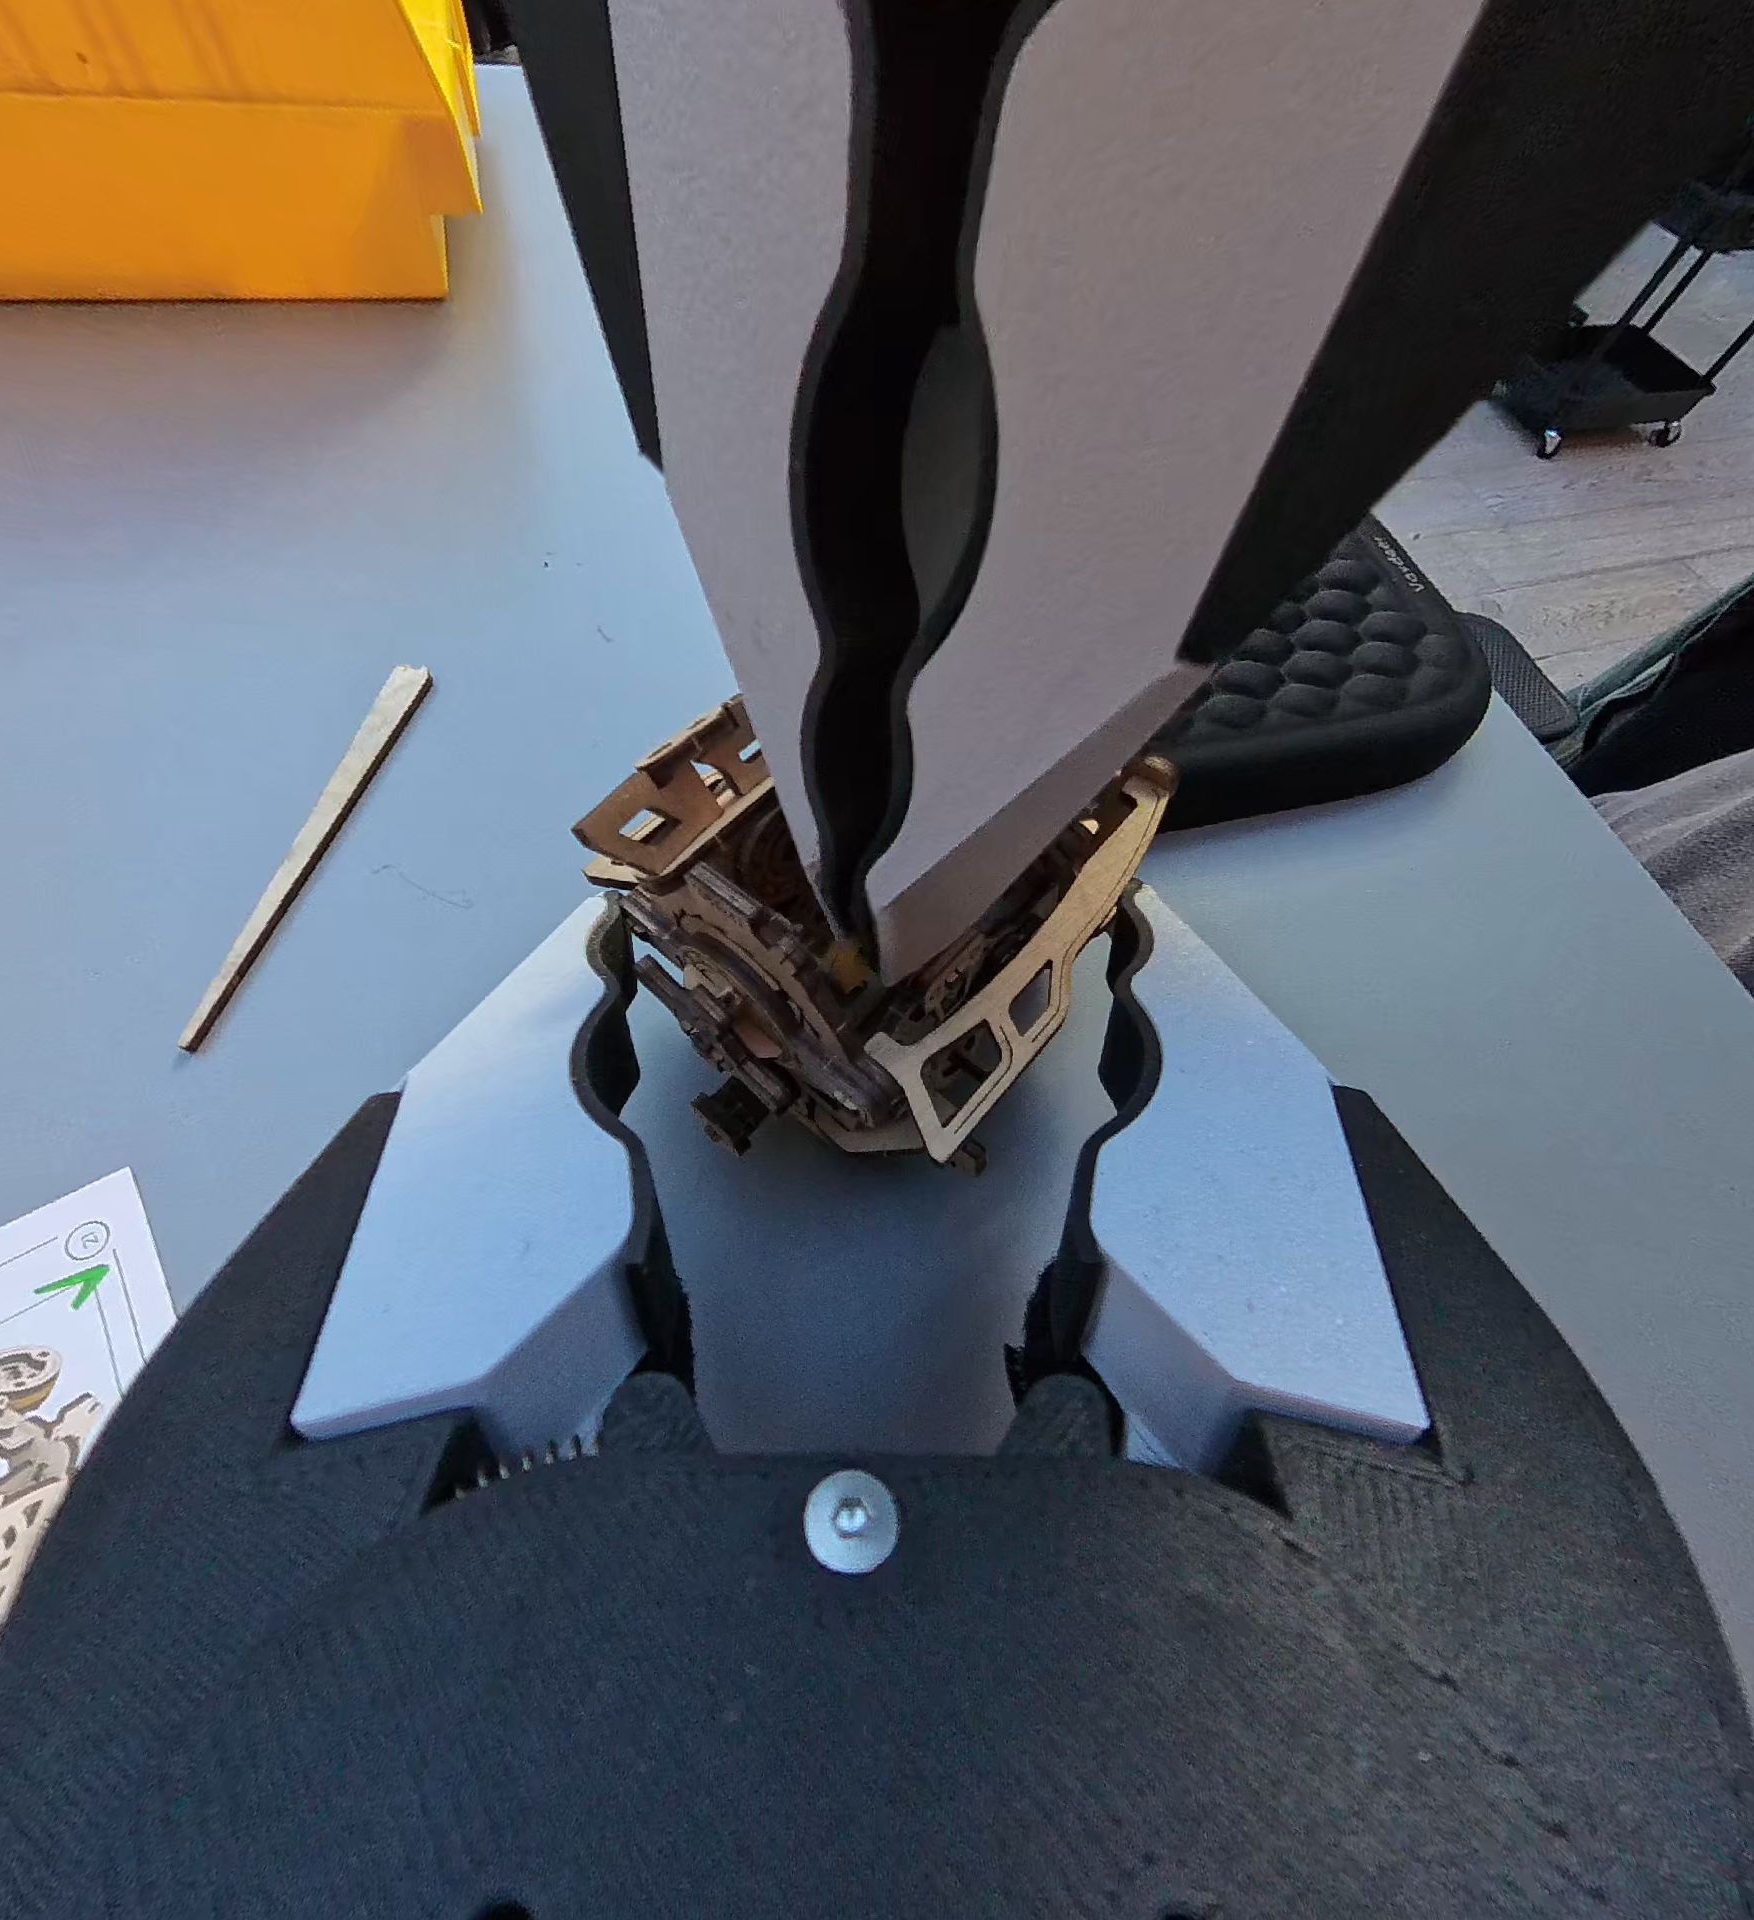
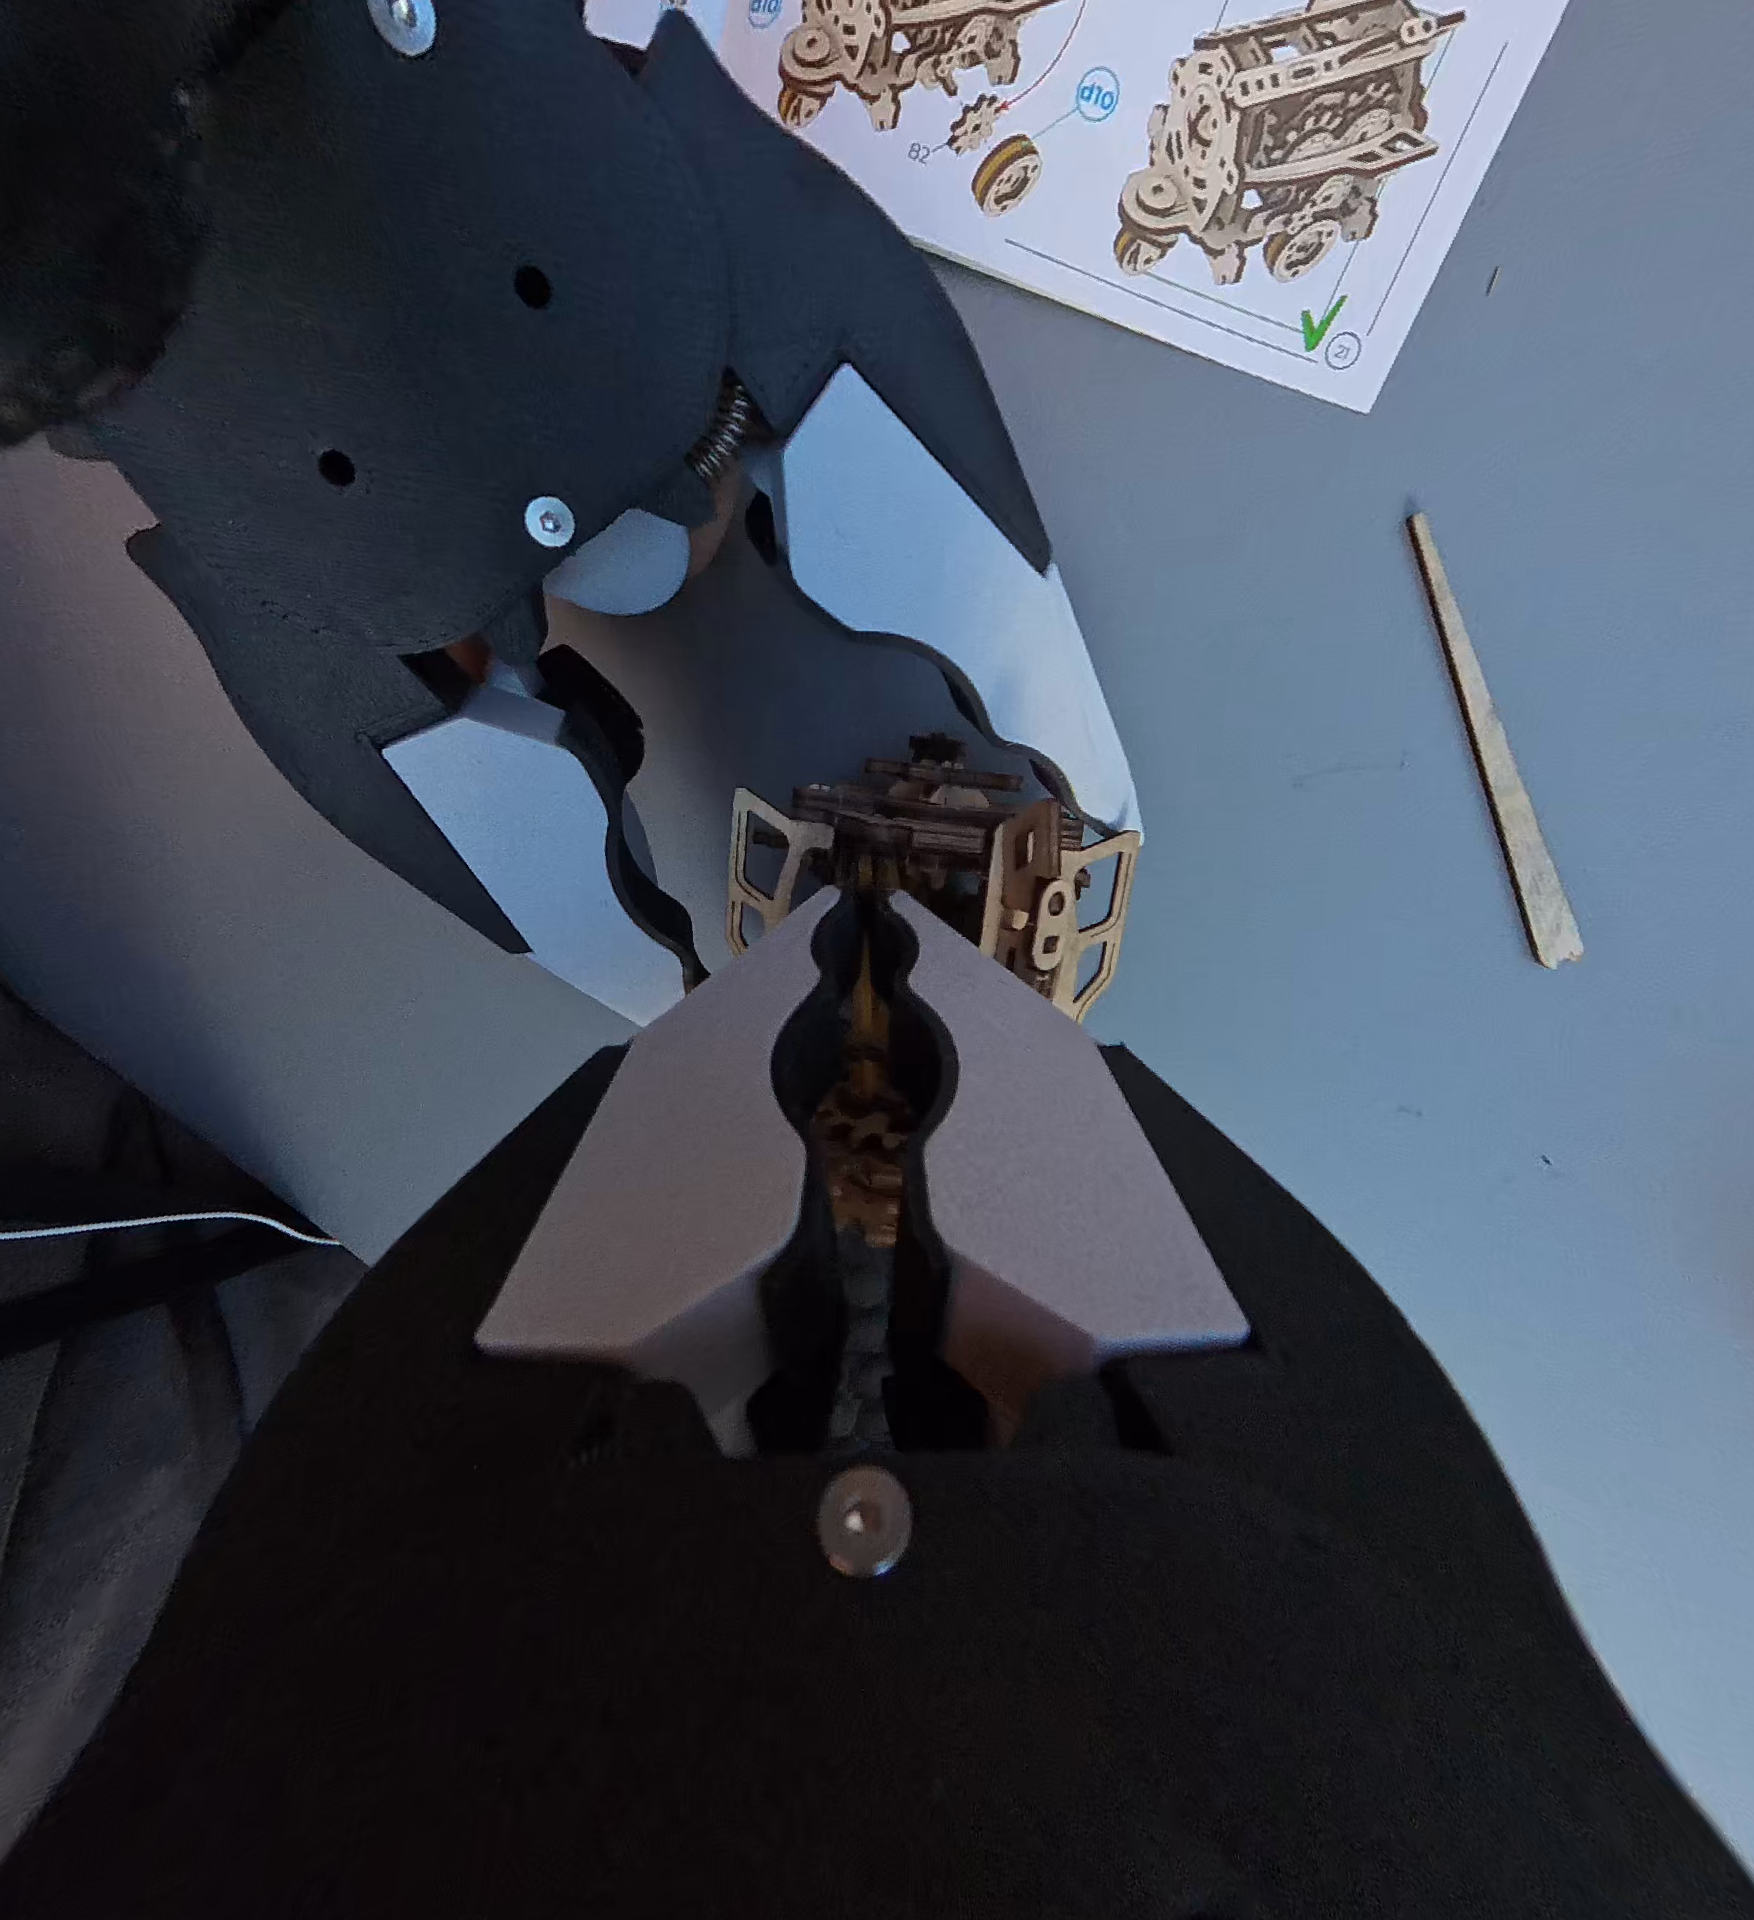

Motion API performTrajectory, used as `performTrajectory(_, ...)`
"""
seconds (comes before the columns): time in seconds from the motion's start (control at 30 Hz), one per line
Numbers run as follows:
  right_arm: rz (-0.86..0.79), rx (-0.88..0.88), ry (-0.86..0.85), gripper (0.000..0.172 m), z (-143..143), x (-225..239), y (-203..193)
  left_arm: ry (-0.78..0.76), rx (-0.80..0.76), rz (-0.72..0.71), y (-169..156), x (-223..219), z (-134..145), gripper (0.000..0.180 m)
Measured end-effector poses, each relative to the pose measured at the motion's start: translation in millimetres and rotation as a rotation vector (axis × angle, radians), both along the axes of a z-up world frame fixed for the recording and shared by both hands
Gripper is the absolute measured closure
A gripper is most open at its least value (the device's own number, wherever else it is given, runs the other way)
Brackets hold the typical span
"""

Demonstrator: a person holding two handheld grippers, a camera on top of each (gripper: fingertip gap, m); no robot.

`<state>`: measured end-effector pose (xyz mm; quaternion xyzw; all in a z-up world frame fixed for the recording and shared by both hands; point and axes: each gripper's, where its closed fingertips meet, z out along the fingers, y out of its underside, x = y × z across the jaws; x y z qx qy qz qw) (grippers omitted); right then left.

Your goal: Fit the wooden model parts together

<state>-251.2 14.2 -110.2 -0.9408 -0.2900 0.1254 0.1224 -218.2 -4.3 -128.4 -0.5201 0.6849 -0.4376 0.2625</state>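
The right tongs (image 2: pixel 865 914) are closed down to a slit, their tips pinching a small yellowish part (image 1: pixel 845 958) and pressing it into the top of the wooden model (image 1: pixel 852 997); through the slit a thin strip of yellow-brown shows between the pads, so the grip looks firm, though what exactly the piece is cannot be told from here. The left tongs (image 1: pixel 868 997) stand wide apart around the model, one finger on each side; its right finger (image 1: pixel 1143 997) sits just at the pale side frame and its left finger (image 1: pixel 603 977) right against the darker gear side, but whether the pads truly press cannot be told, so it is best treated as a brace, not a grasp. The model stands tilted on the table (image 1: pixel 229 571), between the left fingers and directly under the right tips. To do this step well, I would keep the right tongs in line with the slot, push straight along the piece without twisting, and let the left fingers stop the model from sliding or tipping further. Force should be gentle, since thin laser-cut wood snaps easily. Farther out, to the left of the left tongs, lie a loose wooden strip (image 1: pixel 307 857) and the instruction sheet (image 1: pixel 21 1403); beyond are yellow bins (image 1: pixel 177 145).
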Motion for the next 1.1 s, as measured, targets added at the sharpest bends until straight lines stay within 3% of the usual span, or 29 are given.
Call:
performTrajectory(0.3,-0.281,-0.235,0.207,0.172,1,-7,-1,0.002,0.003,0.007,1,0,0,0.09)
performTrajectory(0.37,-0.305,-0.245,0.186,0.172,0,-5,1,0.007,0.004,0.013,2,1,-1,0.091)
performTrajectory(0.63,-0.092,-0.061,0.006,0.172,-1,-7,-1,0.01,0.007,0.01,2,0,-2,0.091)
performTrajectory(0.83,-0.034,0.062,0.132,0.172,8,-6,-7,0.017,-0.027,0.009,3,0,-1,0.091)
performTrajectory(1.1,0.123,0.332,0.179,0.172,11,-6,-12,0.022,-0.035,-0.001,2,0,-2,0.091)
